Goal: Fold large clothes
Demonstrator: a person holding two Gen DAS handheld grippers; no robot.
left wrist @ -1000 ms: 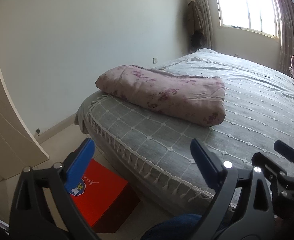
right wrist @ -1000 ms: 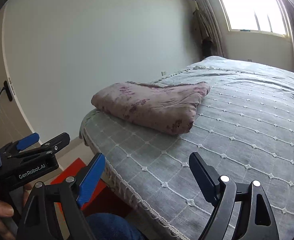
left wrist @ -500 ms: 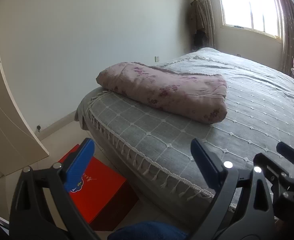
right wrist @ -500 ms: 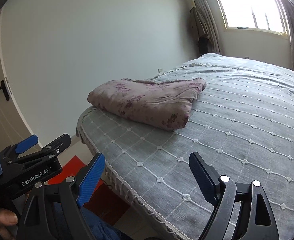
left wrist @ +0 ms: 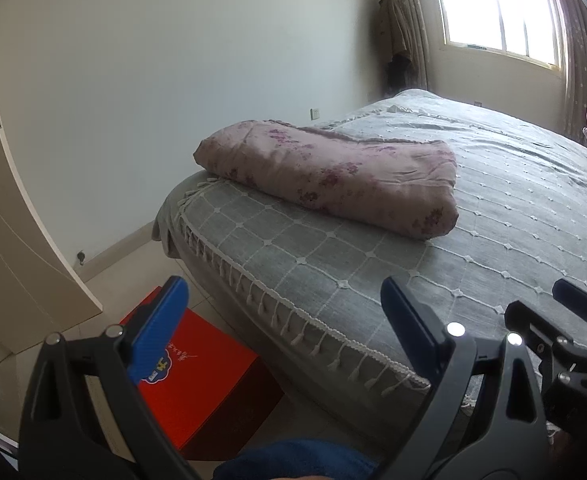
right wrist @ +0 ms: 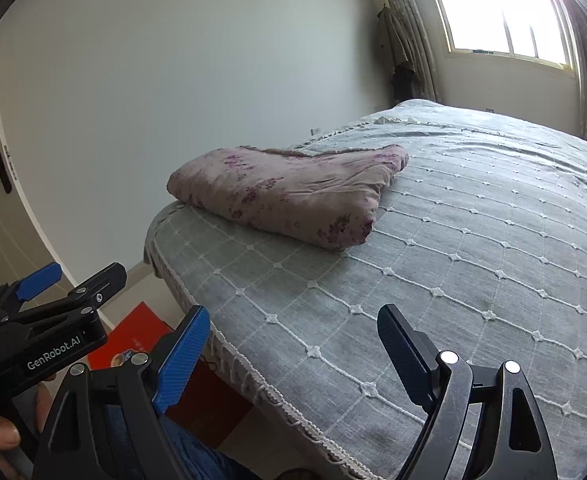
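Left wrist view: your left gripper (left wrist: 281, 316) and right gripper (right wrist: 289, 344) hang wide-jawed and empty; the quilt (left wrist: 333, 176) on the bed (left wrist: 513, 216) looks folded, so approach it next.

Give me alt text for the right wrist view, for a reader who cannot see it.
A folded pink floral quilt lies near the corner of a bed covered in grey quilted fabric, well beyond the open, empty right gripper in the foreground. The left gripper shows at lower left, above a red box on the floor; a bright window is behind.
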